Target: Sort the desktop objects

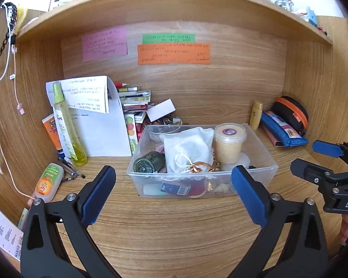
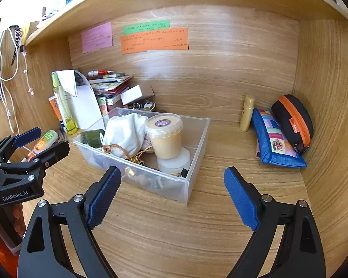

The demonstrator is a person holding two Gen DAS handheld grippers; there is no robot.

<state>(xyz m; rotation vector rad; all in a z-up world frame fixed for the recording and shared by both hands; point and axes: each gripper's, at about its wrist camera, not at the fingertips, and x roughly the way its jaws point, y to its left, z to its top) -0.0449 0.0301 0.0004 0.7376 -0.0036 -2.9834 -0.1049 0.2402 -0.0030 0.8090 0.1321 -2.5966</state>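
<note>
A clear plastic box (image 1: 262,162) (image 2: 197,148) stands mid-desk, holding a white cloth pouch (image 1: 188,148) (image 2: 125,134), a cream-filled tub (image 1: 229,143) (image 2: 165,136), a dark green jar (image 1: 148,162) and small items. My left gripper (image 1: 174,176) is open and empty just in front of the box; it also shows in the right wrist view (image 2: 40,140). My right gripper (image 2: 172,176) is open and empty at the box's near right corner, and shows in the left wrist view (image 1: 304,154).
Left: a tall yellow-green spray bottle (image 1: 65,120), an orange tube (image 1: 52,132), a small orange-label bottle (image 1: 47,183), pens, papers and stacked books (image 1: 134,99). Right: a yellow bottle (image 2: 247,112), a blue patchwork pouch (image 2: 275,143), a black-orange case (image 2: 294,120). Cables hang left.
</note>
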